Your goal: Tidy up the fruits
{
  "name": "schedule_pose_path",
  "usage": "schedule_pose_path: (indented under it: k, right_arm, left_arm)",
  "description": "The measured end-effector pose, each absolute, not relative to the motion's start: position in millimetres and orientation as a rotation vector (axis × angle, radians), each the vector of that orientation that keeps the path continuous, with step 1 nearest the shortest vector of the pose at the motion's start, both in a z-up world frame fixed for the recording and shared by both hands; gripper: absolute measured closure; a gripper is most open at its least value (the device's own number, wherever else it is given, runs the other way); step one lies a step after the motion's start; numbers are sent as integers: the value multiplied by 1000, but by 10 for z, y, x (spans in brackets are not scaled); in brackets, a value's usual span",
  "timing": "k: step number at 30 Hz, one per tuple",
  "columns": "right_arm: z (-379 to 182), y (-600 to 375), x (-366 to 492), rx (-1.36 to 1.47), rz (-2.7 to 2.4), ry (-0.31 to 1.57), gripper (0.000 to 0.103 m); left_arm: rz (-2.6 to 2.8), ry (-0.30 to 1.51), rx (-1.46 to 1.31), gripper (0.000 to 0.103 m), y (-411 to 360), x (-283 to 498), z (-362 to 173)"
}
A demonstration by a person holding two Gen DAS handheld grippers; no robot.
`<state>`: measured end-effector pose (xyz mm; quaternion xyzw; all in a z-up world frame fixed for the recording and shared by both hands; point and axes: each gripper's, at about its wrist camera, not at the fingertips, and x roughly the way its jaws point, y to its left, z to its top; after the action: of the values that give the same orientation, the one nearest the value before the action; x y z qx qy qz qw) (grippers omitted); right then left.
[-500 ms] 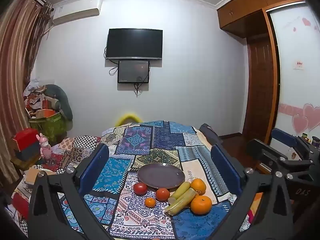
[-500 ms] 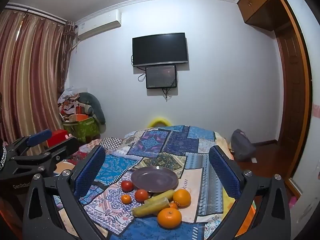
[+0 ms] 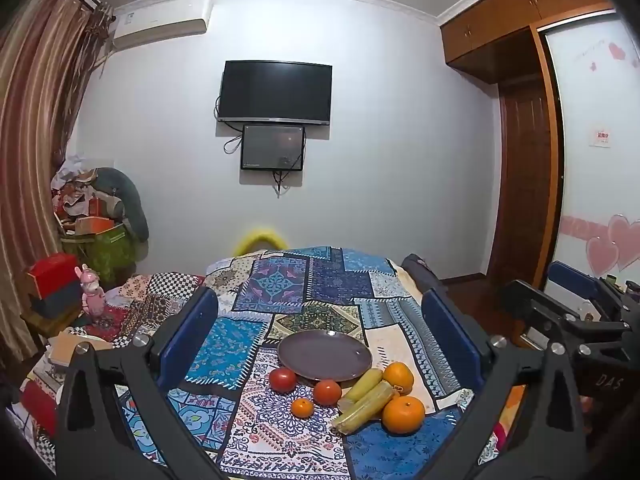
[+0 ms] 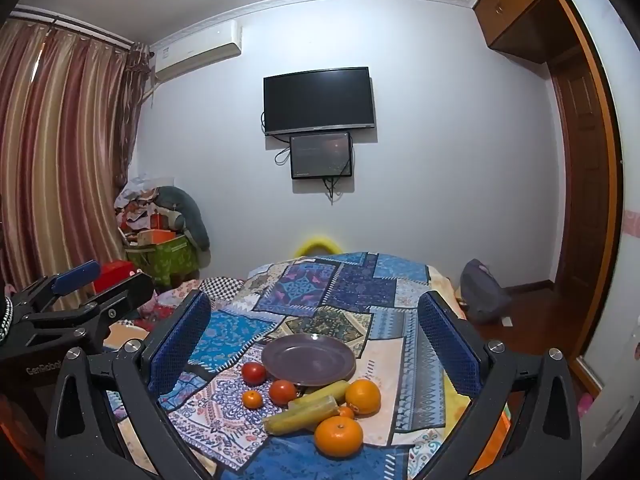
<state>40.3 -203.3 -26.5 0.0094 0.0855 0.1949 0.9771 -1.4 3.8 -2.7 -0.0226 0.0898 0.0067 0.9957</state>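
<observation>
I read both units as idle: the left gripper (image 3: 320, 328) and the right gripper (image 4: 314, 328) have their blue-padded jaws spread wide, gripping nothing, above the patchwork blue cloth-covered table (image 3: 280, 288). The round dark purple plate (image 3: 325, 355) lies bare. Fruit sits at its 6 o'clock edge — two red tomatoes (image 3: 282, 379), a small mandarin (image 3: 302, 407), two yellow-green corn cobs (image 3: 366, 400) and two large oranges (image 3: 403, 414) at 4 to 5 o'clock.

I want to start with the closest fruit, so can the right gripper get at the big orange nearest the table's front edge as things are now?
Probably yes. The right gripper is open and empty, and the big orange sits low between its fingers with nothing over it. The corn cob lies close beside it and could get nudged.
</observation>
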Motion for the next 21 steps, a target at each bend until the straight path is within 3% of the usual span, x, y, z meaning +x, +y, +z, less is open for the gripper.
schedule_pose_path:
  k: [21]
  right_arm:
    - [-217,-2087,413,28,383,165,0]
  left_arm:
    - [3,179,-50,0,48,-35,-26]
